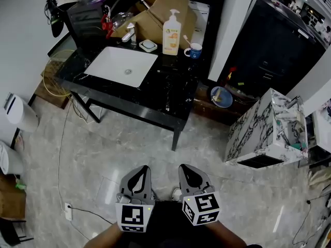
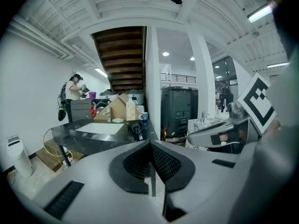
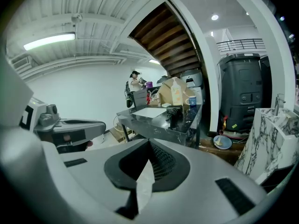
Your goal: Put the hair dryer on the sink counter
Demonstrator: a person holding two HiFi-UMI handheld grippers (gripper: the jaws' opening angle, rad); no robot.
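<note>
The black hair dryer [image 3: 174, 115] lies on the black marble sink counter [image 1: 111, 93], just right of the white sink basin [image 1: 122, 66]. A pump bottle [image 1: 171, 32] and a mug [image 1: 193, 50] stand behind the basin's right corner. The left gripper [image 1: 139, 173] and right gripper [image 1: 189, 172] are both closed and empty, well short of the basin.

We see open floor [image 1: 170, 161] before the counter [image 1: 150, 99], soap bottle [image 1: 171, 32], mug [image 1: 194, 50] and cardboard box [image 1: 160, 6] crowding its back, marble cabinet [image 1: 269, 128] standing right.
</note>
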